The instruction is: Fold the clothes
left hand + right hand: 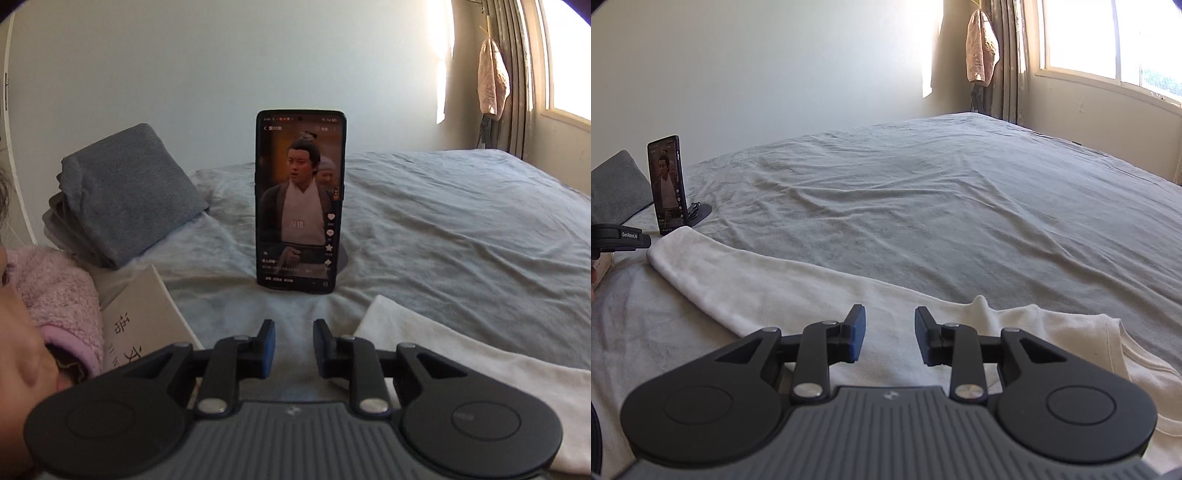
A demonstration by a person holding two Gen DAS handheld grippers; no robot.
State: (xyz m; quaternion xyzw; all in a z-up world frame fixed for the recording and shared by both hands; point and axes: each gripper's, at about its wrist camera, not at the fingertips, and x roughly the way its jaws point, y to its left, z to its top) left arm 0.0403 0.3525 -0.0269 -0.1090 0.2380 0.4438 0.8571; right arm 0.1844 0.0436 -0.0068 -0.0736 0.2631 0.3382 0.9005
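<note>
With both the left gripper (293, 349) and right gripper (890, 336) apart and empty, each should pinch the white shirt (798, 295) at one edge and lift evenly.

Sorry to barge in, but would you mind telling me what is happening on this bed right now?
A person is folding clothes with a handheld gripper in each hand. A white shirt lies spread on the grey bedsheet, one sleeve stretched toward a phone propped upright and playing a video. The right gripper hovers open over the shirt near its neckline, holding nothing. The left gripper is also open and empty, near the sleeve end. A folded grey garment already sits at the left.
</note>
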